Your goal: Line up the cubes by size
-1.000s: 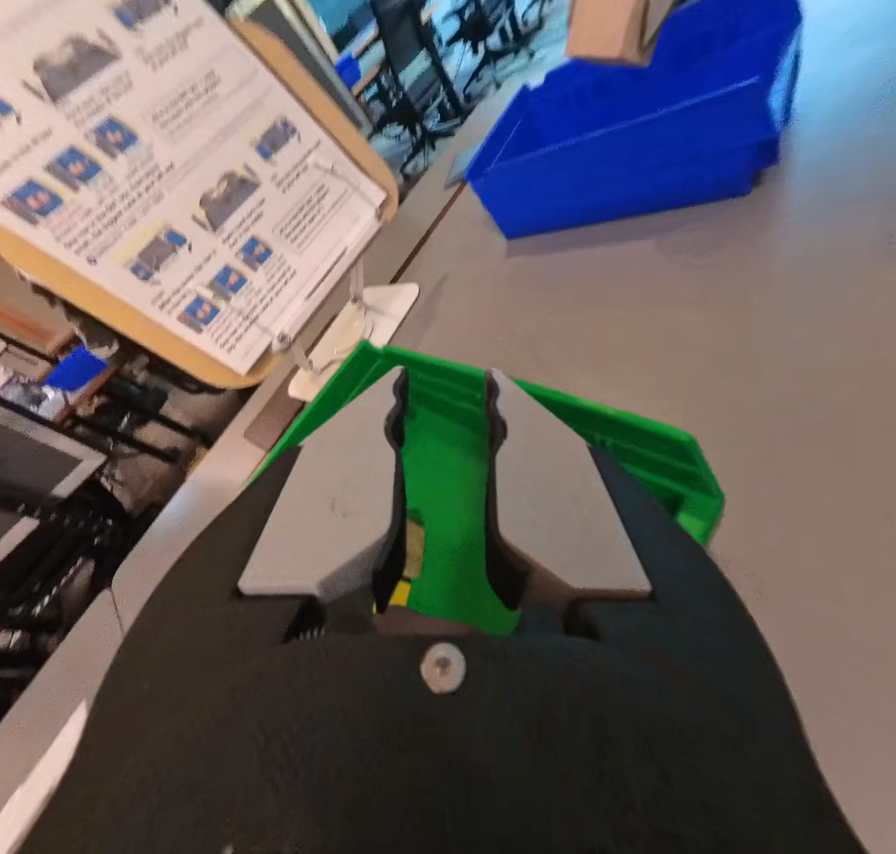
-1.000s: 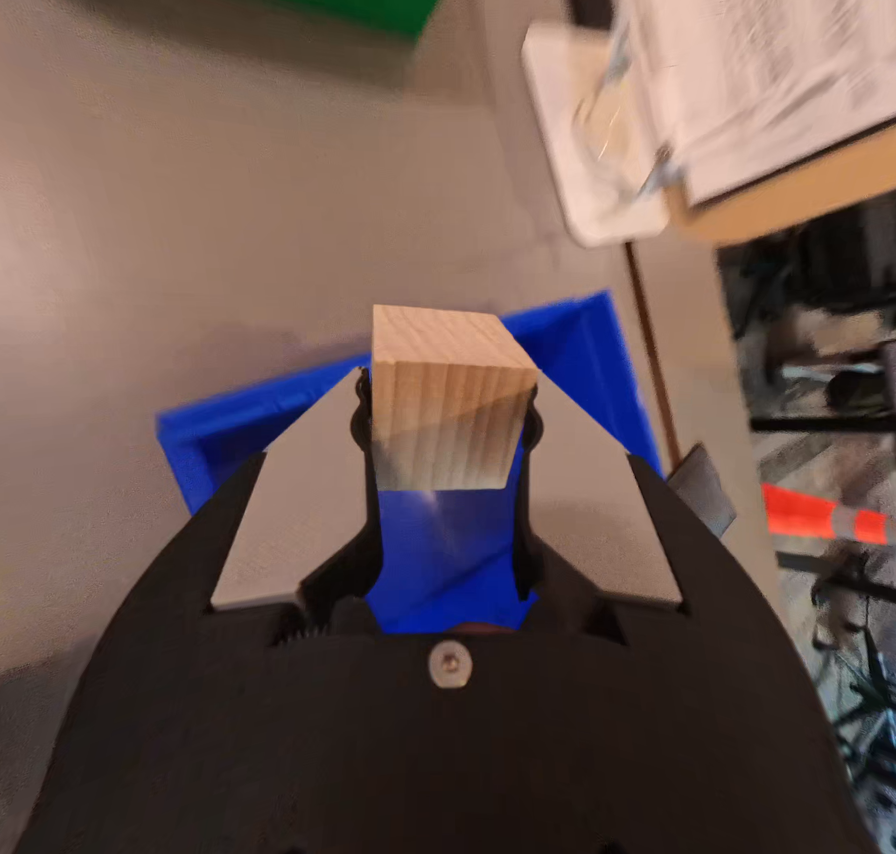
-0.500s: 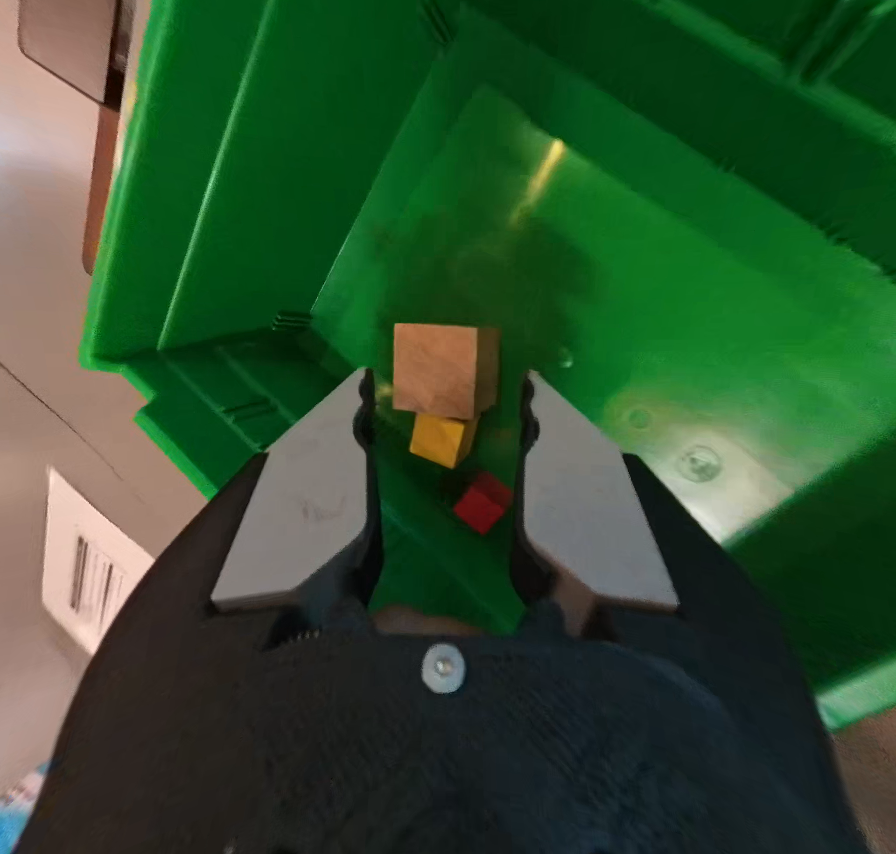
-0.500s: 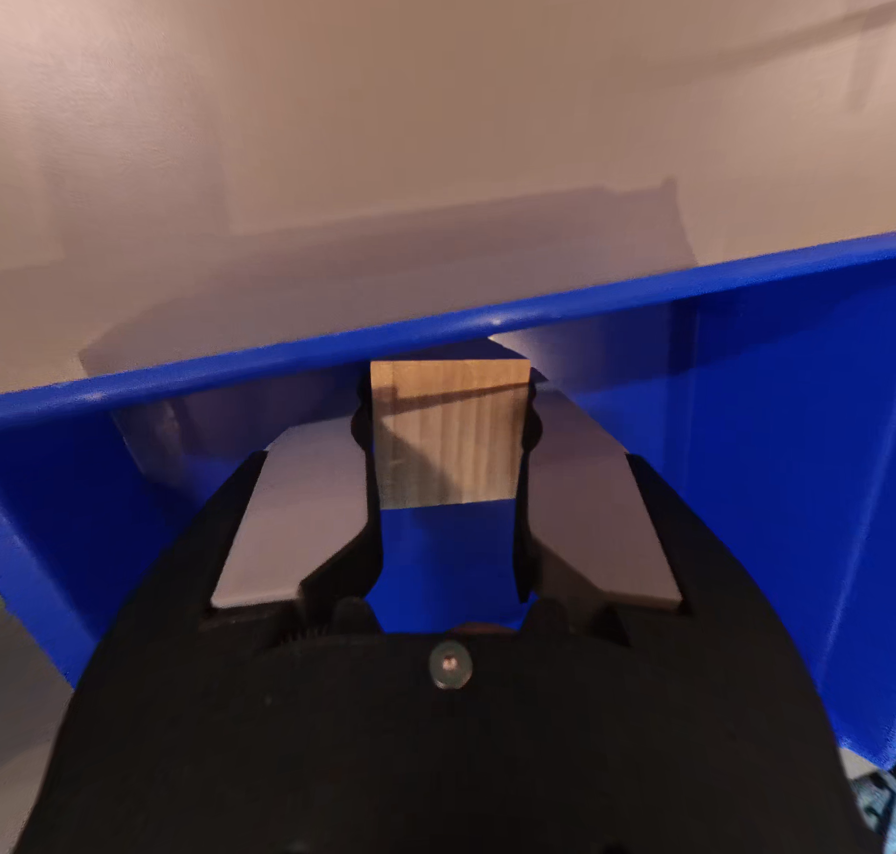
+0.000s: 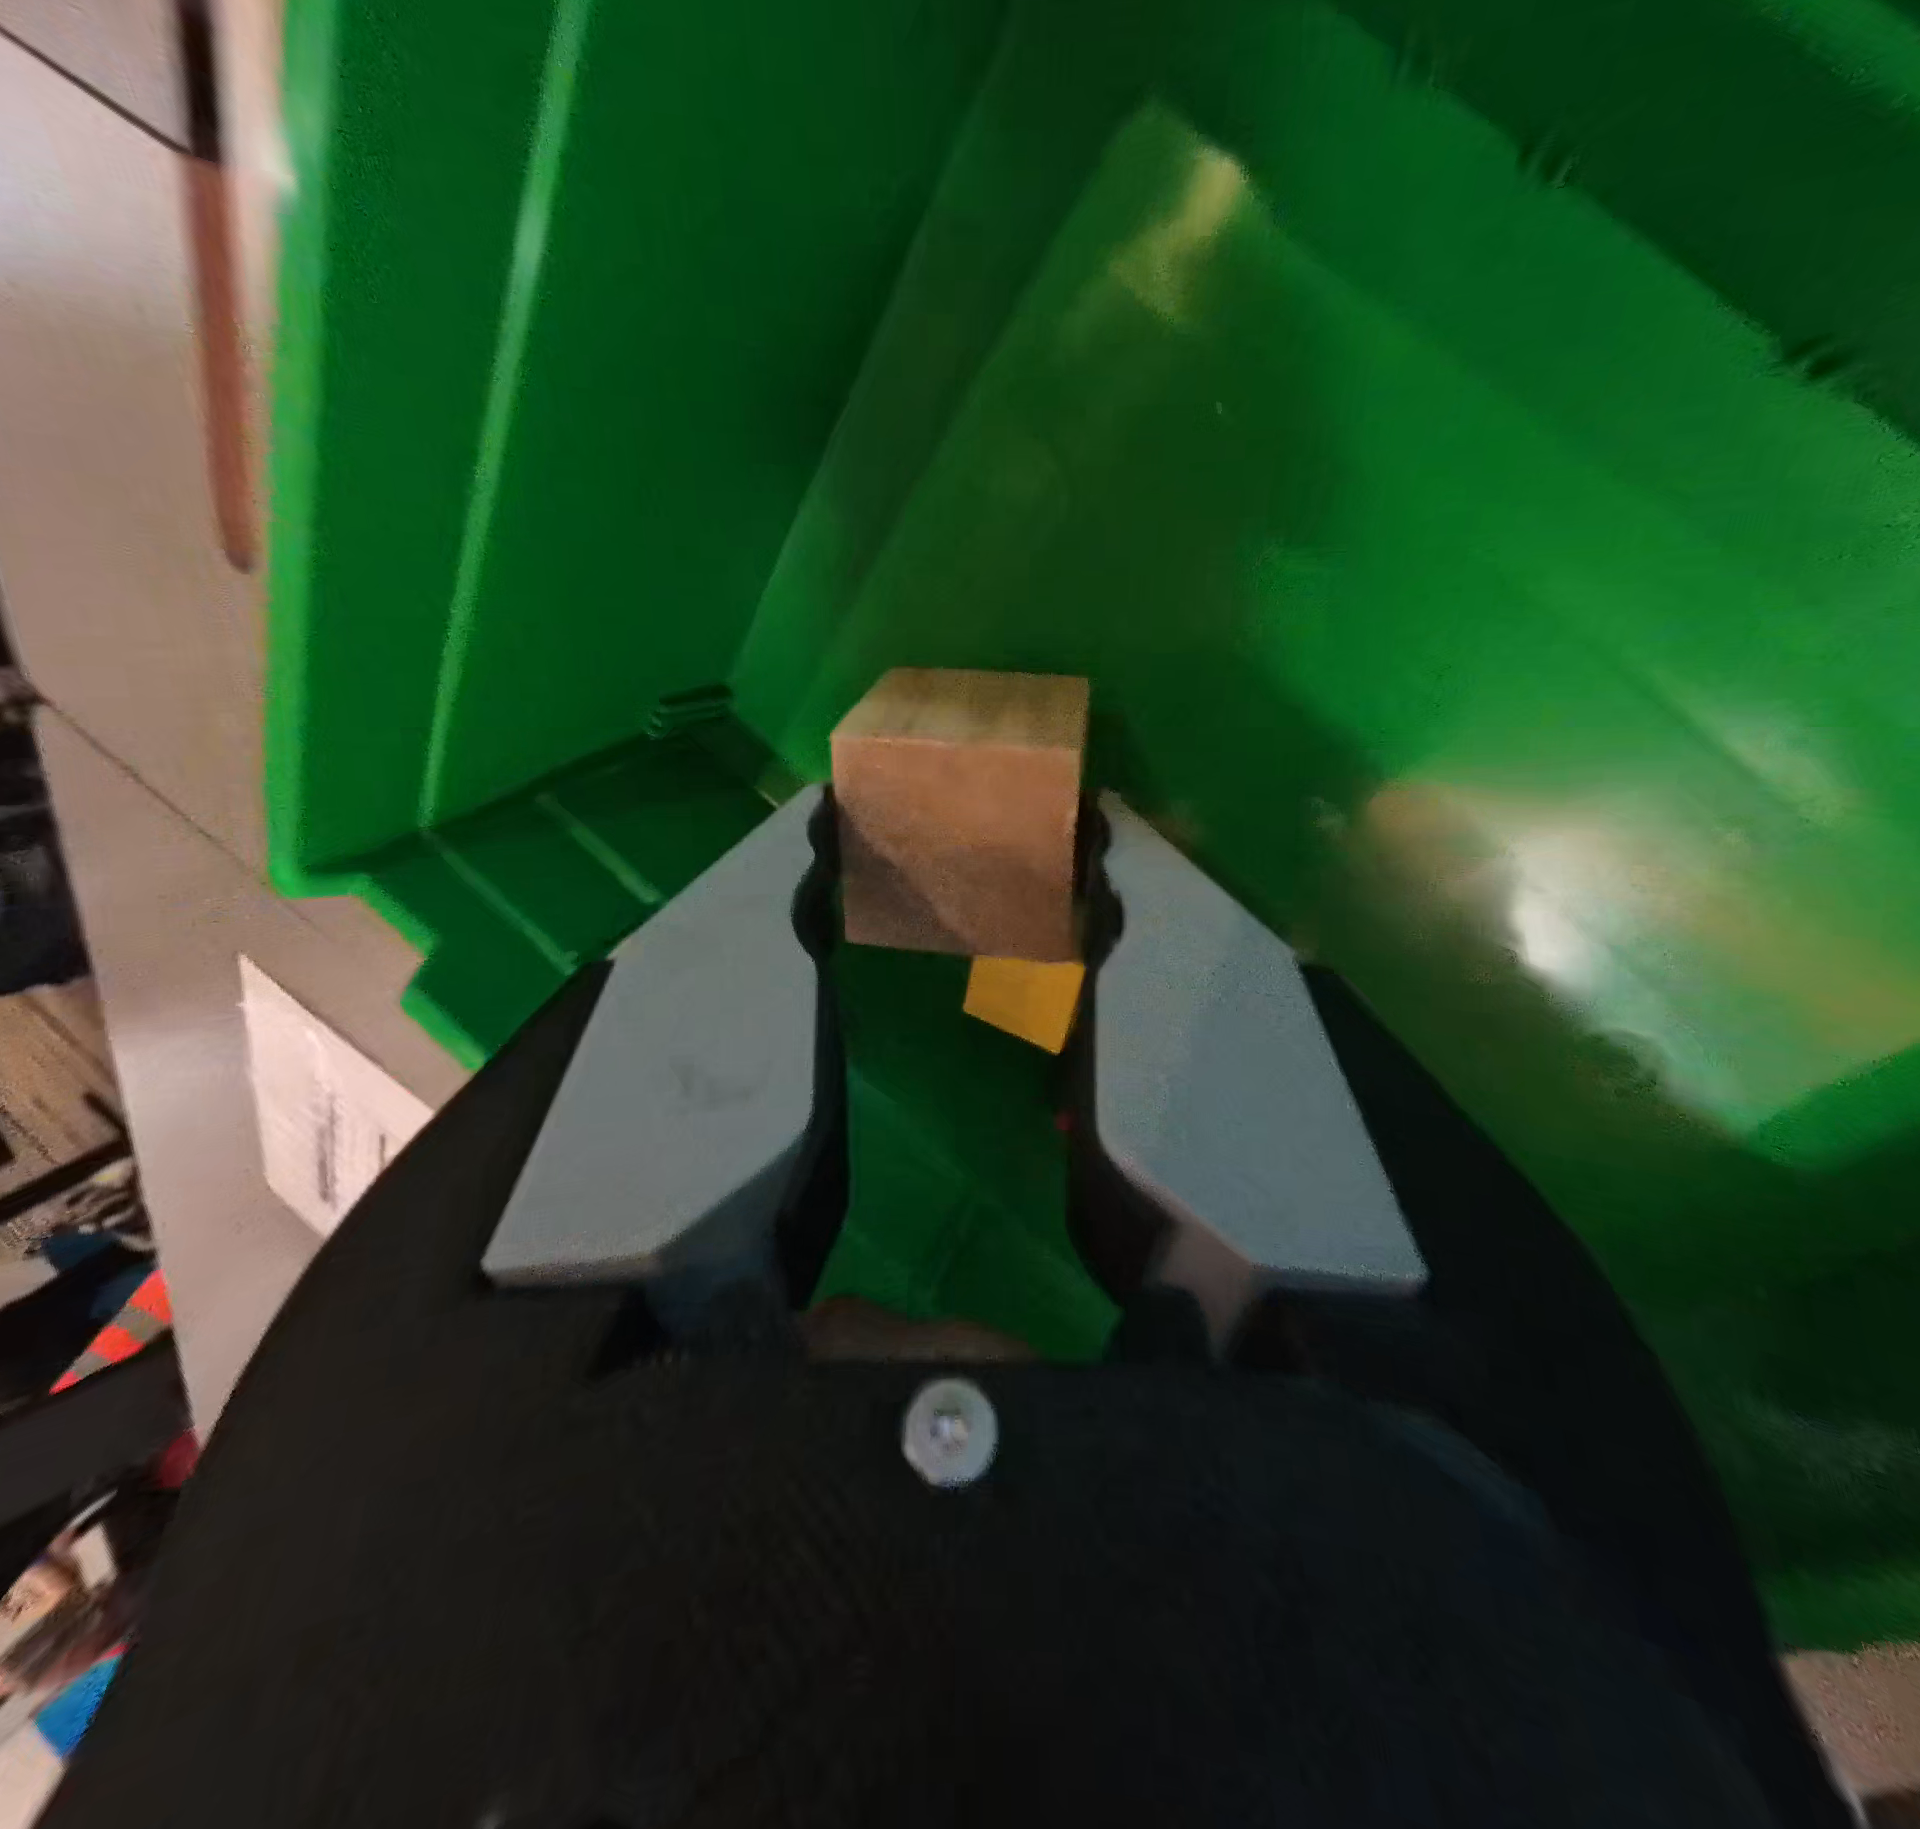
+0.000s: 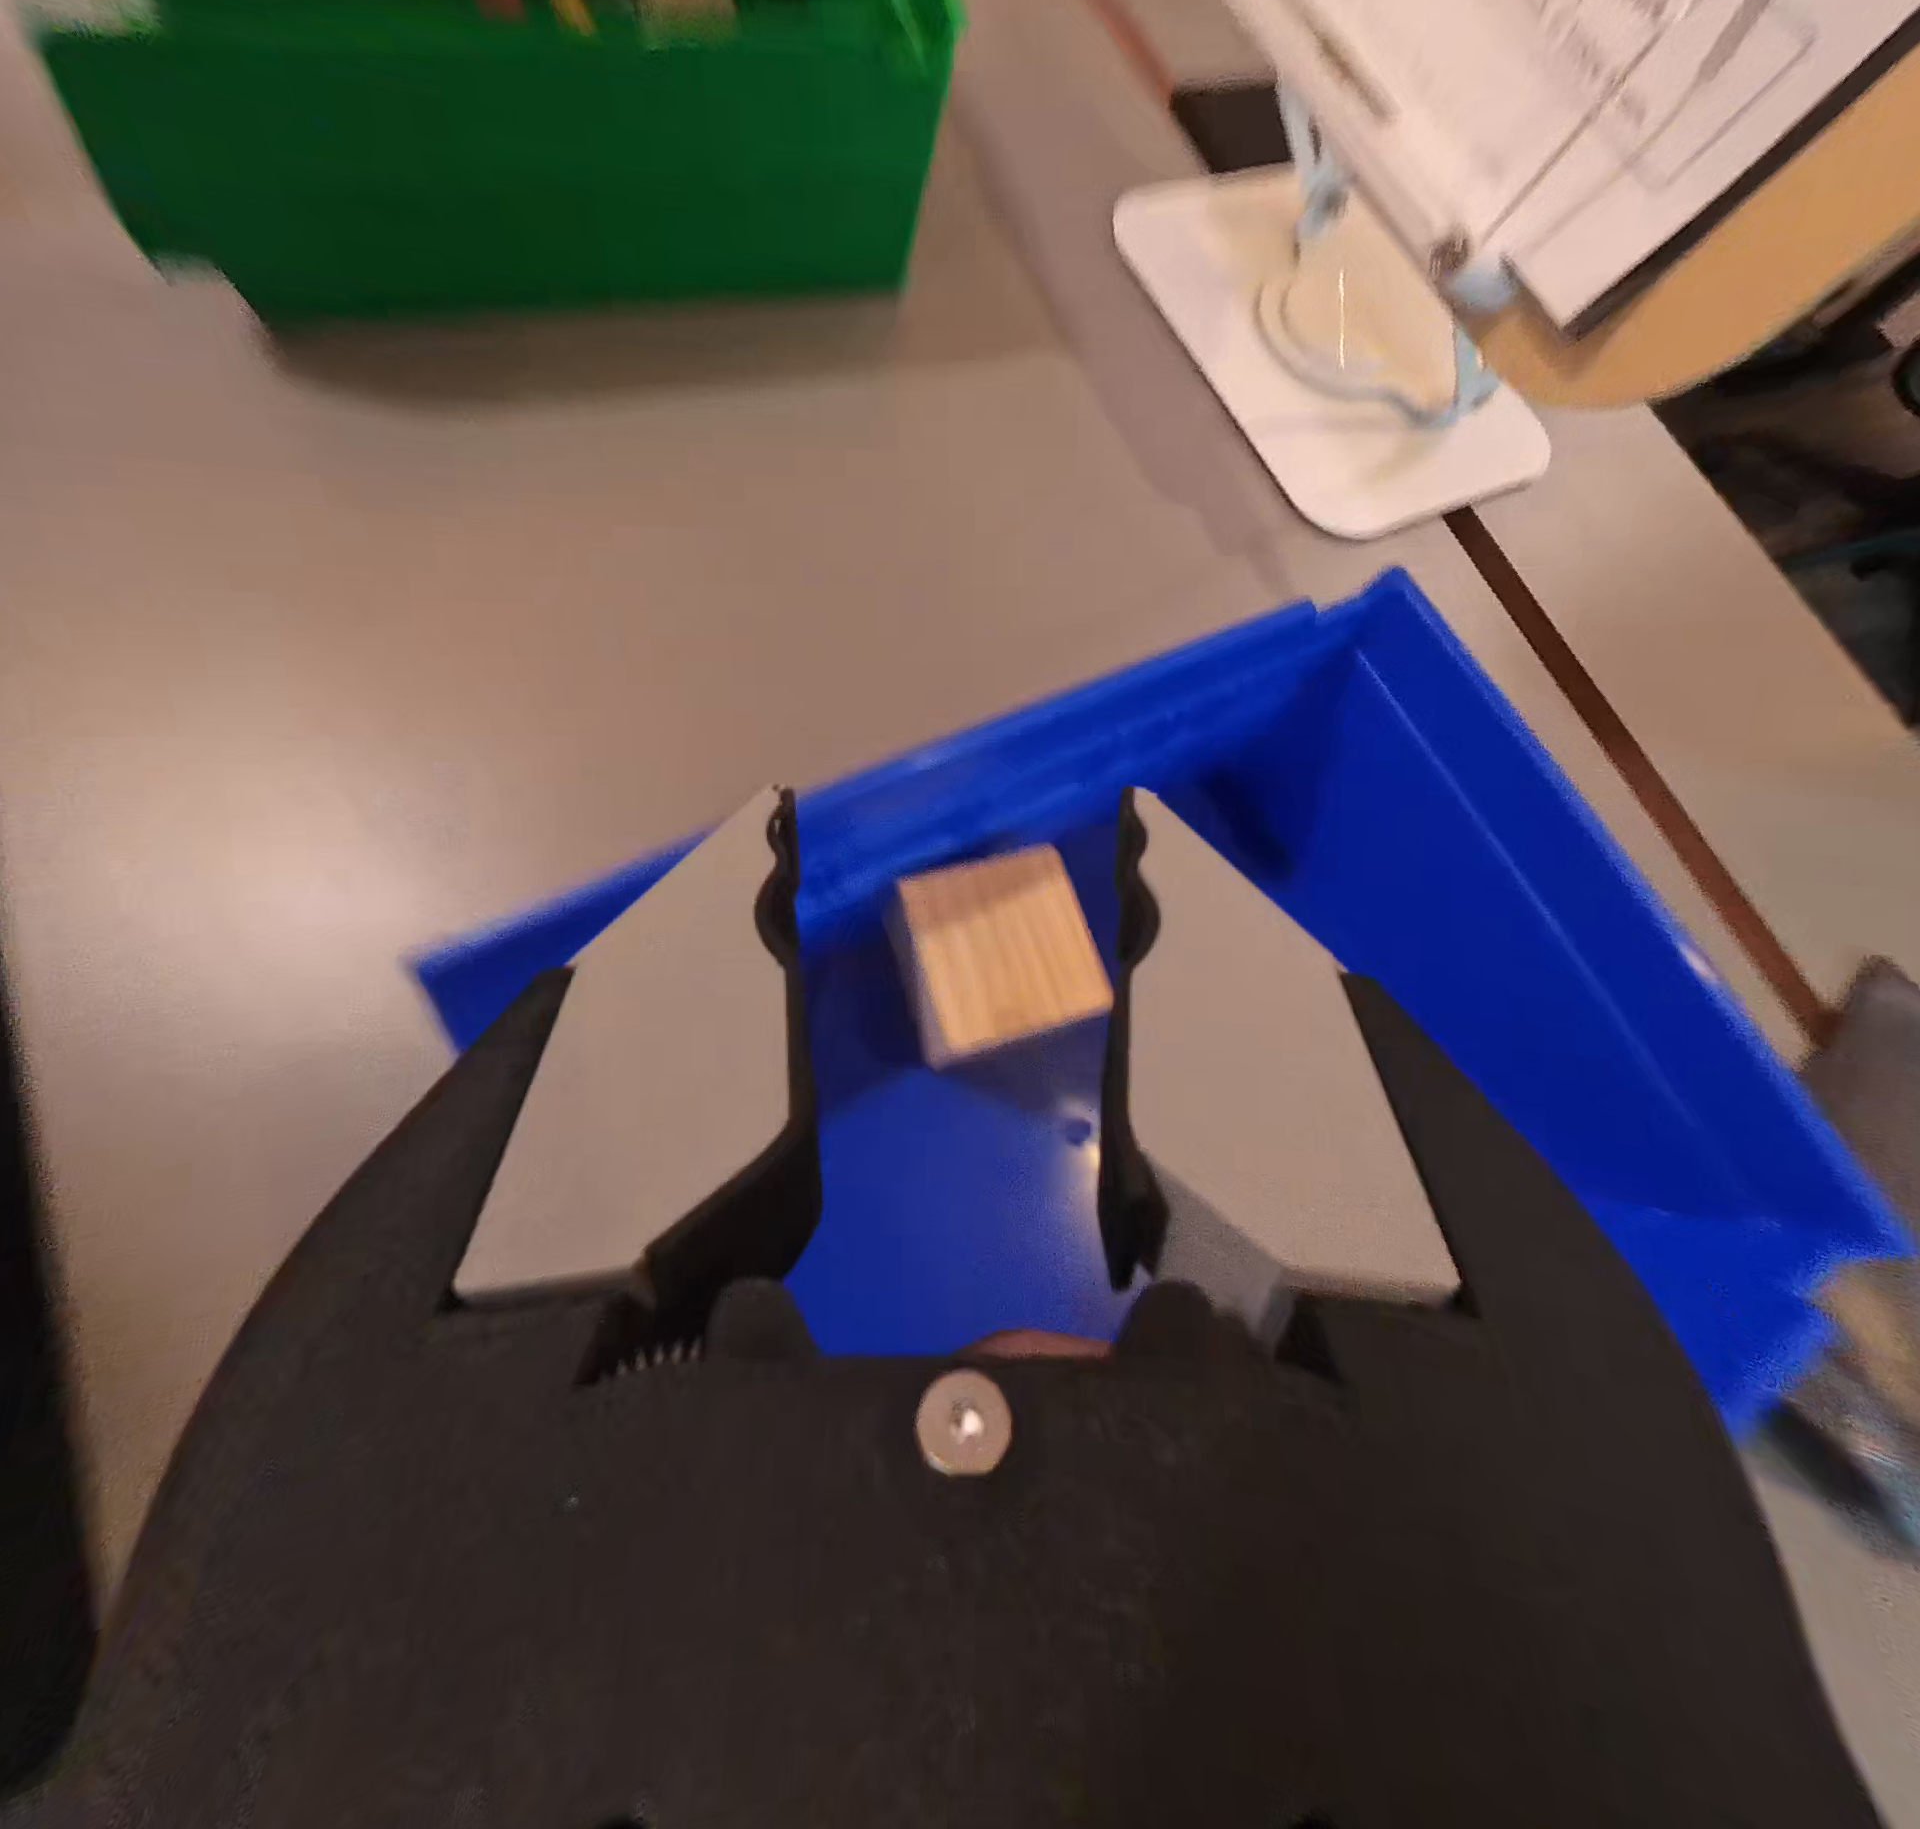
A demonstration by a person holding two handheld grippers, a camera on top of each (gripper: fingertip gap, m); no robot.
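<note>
While left fingers (image 5: pixel 958 844) clamp wooden cube (image 5: pixel 956 813) near green bin wall (image 5: pixel 623 325), right fingers (image 6: pixel 954 875) spread, empty

Two wrist cameras, each looking forward along your gripper's fingers.

Your left wrist view sits very close inside the green bin (image 5: pixel 644 345), facing down into a corner of it, with the table edge at 9 o'clock. Your right wrist view looks down from higher up over the blue bin (image 6: pixel 1538 958), which fills the frame from centre to 4 o'clock, and faces across the table (image 6: pixel 436 584). The two views share the green bin, which appears well apart at 11 o'clock in your right view.
</note>
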